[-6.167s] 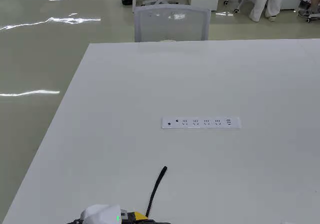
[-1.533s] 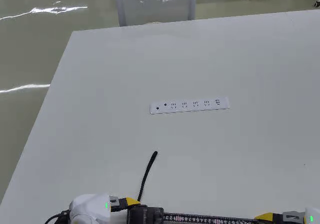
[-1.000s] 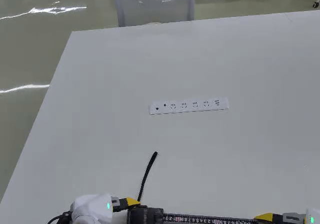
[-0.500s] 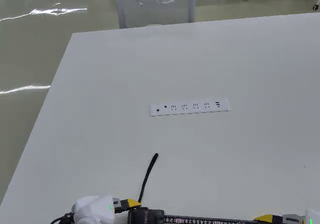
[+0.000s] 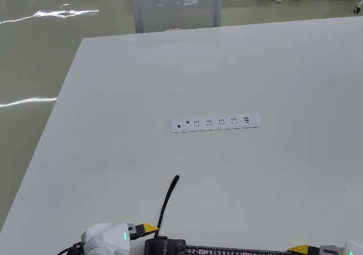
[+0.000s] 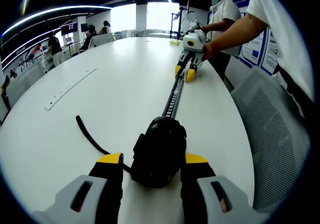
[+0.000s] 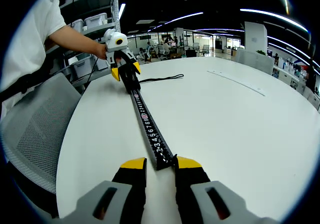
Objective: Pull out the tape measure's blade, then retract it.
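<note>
Left gripper view: left gripper (image 6: 154, 160), yellow-tipped fingers (image 6: 111, 159) clamped on either side of the black rubbery tape measure case (image 6: 160, 151). The case sits on the white desk (image 6: 125, 79). Black blade with white numerals (image 6: 172, 97) is extended. It runs straight from the case along the desk to the right gripper (image 6: 184, 74), which is held in a person's hand (image 6: 209, 48). Thin black wrist strap (image 6: 87, 134) trails off the case to the left and lies loose on the desk.

Right gripper view: its fingers (image 7: 134, 165) are pinched together on the blade's free end. The blade is straight and low; can't tell if it touches the desk along its length.

Head view: the case is at the near edge, left of centre, and the blade goes right along that edge. The strap points away toward a long white power strip (image 5: 215, 122) at mid-desk, well apart from it. Grey mesh office chair (image 5: 177, 8) stands at the far edge. Glossy pale green floor (image 5: 34, 67) is left of the desk.
</note>
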`<state>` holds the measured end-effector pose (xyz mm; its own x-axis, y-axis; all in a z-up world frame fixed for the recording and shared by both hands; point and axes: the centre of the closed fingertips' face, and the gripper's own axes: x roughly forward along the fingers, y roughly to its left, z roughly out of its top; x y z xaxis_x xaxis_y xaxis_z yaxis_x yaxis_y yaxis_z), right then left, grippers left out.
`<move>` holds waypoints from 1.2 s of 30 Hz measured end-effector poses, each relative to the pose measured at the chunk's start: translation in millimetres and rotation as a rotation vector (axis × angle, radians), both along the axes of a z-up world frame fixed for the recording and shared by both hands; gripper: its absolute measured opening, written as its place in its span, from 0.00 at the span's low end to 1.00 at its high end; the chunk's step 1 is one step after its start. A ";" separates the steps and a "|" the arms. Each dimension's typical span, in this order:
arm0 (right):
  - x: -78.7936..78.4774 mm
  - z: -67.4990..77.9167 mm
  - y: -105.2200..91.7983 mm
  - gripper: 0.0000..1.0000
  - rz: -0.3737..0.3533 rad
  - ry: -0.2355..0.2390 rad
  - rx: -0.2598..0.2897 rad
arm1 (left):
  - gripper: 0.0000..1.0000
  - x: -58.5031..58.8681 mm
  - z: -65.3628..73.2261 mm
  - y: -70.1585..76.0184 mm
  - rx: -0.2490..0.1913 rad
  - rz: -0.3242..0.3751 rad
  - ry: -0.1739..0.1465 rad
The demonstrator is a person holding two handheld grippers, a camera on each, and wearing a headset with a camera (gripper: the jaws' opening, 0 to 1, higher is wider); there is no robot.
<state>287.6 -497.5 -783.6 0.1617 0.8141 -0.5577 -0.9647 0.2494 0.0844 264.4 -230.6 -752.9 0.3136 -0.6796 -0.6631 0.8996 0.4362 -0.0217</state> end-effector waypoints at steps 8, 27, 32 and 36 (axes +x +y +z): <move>4.1 18.7 10.2 0.26 -0.039 0.004 0.066 | 0.47 3.4 5.1 -2.6 -0.022 0.025 -0.007; 4.4 25.2 12.6 0.32 -0.079 0.002 0.052 | 0.52 5.2 9.7 5.7 -0.028 0.094 0.003; 3.4 27.6 14.0 0.33 -0.095 0.004 0.050 | 0.54 4.9 13.4 9.0 -0.033 0.115 -0.002; 2.6 32.3 16.9 0.35 -0.108 0.005 0.058 | 0.54 5.4 16.4 11.2 -0.046 0.140 -0.002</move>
